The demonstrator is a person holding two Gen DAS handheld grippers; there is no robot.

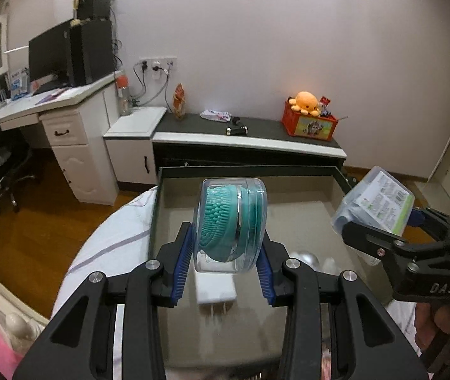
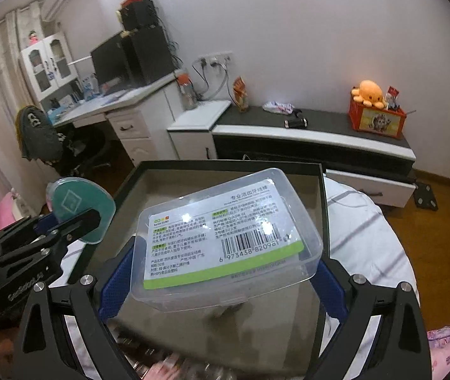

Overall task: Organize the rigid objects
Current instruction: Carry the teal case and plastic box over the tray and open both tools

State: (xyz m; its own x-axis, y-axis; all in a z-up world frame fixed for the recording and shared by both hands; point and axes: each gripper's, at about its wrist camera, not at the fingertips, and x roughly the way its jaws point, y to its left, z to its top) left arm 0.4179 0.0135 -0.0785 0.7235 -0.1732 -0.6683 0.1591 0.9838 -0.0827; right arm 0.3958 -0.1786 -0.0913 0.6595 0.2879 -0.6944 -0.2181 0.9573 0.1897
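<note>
My left gripper point(image 1: 228, 250) is shut on a clear round case holding a teal silicone brush point(image 1: 231, 221), lifted above a shallow dark-rimmed tray point(image 1: 155, 209). My right gripper point(image 2: 225, 269) is shut on a clear plastic floss box with a green-edged label point(image 2: 225, 237), also held over the tray point(image 2: 123, 186). In the left wrist view the right gripper point(image 1: 383, 221) and the floss box point(image 1: 375, 202) hang at the tray's right side. In the right wrist view the left gripper point(image 2: 76, 224) with the teal brush case point(image 2: 79, 209) sits at the left.
A white charger plug point(image 1: 215, 288) and a silvery round object point(image 1: 307, 258) lie in the tray, which rests on a white striped sheet point(image 1: 110, 253). Beyond stand a low dark-topped cabinet point(image 1: 256, 133), a red box with an orange plush point(image 1: 308, 117) and a white desk point(image 1: 50, 107).
</note>
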